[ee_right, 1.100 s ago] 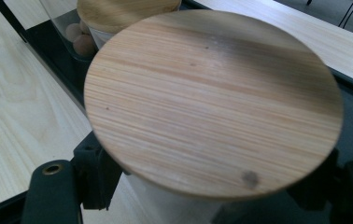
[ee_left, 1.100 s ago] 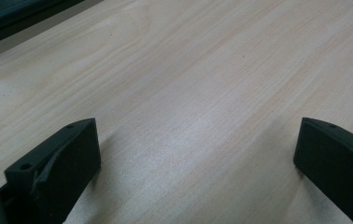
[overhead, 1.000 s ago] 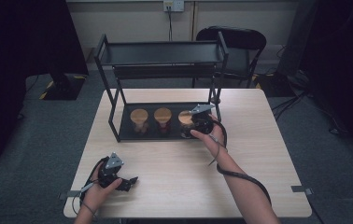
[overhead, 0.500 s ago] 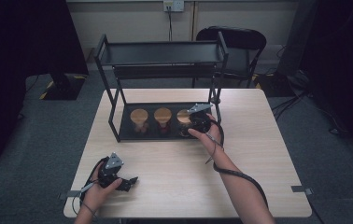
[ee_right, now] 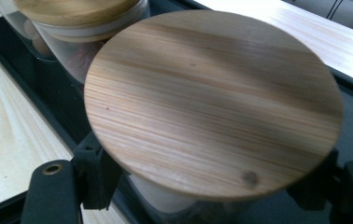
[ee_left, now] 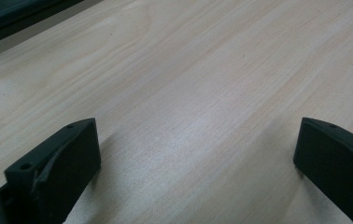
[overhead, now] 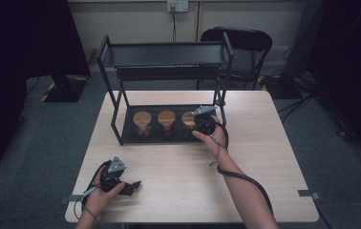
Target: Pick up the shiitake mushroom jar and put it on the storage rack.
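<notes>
The right gripper (ee_right: pixel 202 186) has its fingers (ee_right: pixel 95 175) clamped on the body of the rightmost jar (ee_right: pixel 174 200), just under its wooden lid (ee_right: pixel 212 102); the jar stands at the right end of the rack's bottom tray (overhead: pixel 126 136), beside the middle jar (overhead: pixel 166 119) and the left jar (overhead: pixel 143 120). The wall looks like clear glass, so I judge it stiff, smooth and breakable, moderately heavy with its dark contents; the body below the lid is the sound place to hold, since the lid may only rest on top and lift away. The left gripper (overhead: pixel 123 186) lies low on the surface (ee_left: pixel 202 93) with fingers (ee_left: pixel 58 163) spread wide, grasping nothing; the pale wood surface is flat; the black rack (overhead: pixel 164 52) has a shelf overhead; a chair (overhead: pixel 245 40) and dark floor (overhead: pixel 341 162) lie beyond.
</notes>
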`<state>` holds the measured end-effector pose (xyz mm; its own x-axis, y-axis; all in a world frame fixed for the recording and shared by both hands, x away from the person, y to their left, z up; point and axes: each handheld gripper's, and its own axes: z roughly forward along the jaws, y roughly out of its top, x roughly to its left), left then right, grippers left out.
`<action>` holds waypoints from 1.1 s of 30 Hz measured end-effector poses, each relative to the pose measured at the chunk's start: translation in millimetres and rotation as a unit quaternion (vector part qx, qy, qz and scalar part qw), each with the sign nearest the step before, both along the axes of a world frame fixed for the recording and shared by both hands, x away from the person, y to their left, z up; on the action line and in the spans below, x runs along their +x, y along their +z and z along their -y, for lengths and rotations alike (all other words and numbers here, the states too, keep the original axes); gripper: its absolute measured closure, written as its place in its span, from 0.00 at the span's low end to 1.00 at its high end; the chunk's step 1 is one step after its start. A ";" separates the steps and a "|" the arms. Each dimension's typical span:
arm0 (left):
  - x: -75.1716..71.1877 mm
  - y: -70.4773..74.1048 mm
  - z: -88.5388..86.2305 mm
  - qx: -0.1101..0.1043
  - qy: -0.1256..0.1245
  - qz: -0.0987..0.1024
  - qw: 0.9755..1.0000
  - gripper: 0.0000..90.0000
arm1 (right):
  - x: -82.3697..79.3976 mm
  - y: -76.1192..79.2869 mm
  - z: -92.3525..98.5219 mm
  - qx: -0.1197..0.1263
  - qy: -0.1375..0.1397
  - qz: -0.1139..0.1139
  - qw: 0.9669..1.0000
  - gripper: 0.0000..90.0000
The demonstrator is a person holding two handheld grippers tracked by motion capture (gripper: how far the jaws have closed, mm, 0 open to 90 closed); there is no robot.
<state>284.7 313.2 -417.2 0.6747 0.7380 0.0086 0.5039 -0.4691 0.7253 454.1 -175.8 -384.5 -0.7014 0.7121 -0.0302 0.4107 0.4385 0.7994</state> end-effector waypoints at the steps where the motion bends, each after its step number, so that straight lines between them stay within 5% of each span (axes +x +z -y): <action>1: -0.1 0.0 0.0 0.000 0.000 0.000 1.000 0.00 | 0.6 -0.5 0.1 0.001 0.000 -0.001 1.000 0.28; 33: -0.1 0.0 0.0 0.000 0.000 0.000 1.000 0.00 | 7.8 -8.5 -6.5 0.001 -0.013 -0.001 1.000 0.28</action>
<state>284.6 313.2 -417.2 0.6745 0.7382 0.0086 0.5042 -0.4691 0.7251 461.9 -169.3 -393.0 -0.6823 0.7306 -0.0272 0.4233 0.4251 0.8001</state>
